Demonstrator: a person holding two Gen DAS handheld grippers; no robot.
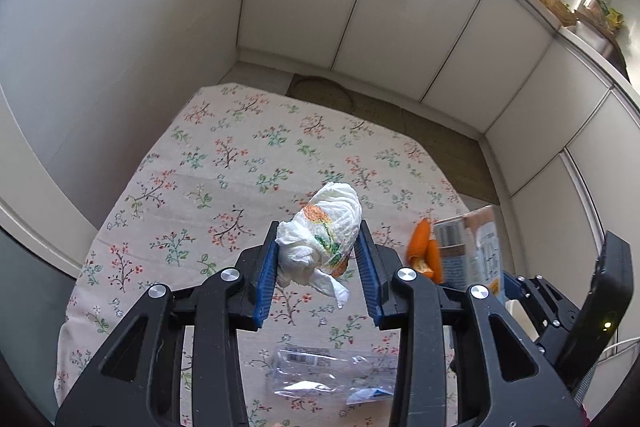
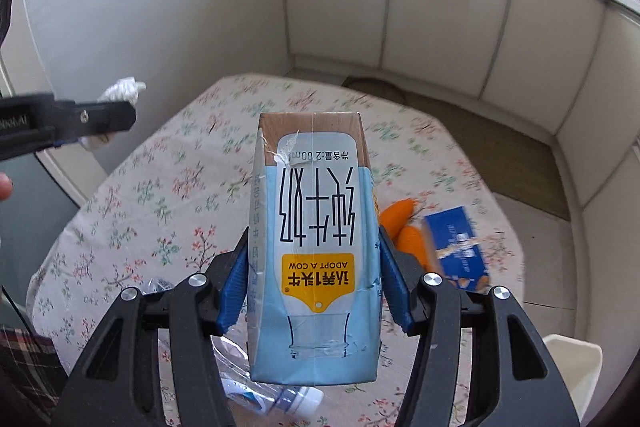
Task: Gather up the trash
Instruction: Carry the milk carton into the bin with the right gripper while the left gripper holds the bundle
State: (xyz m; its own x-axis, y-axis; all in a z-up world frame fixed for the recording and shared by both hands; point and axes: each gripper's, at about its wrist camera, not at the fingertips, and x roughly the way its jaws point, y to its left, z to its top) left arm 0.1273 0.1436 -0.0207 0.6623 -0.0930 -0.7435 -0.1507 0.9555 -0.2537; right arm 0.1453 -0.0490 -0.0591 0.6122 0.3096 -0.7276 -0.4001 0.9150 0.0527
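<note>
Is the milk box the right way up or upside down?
Upside down, at least in the right wrist view. The milk carton sits between the right gripper's blue pads with its printed words and bottle drawing inverted.

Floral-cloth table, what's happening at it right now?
A person is clearing trash with two handheld grippers. The left gripper grips a crumpled white paper napkin; the right gripper clamps a light-blue milk carton, both lifted above the floral tablecloth. A crushed clear plastic bottle, orange peels and blue box remain on it.

Both wrist views down onto tablecloth (image 1: 240, 163)
</note>
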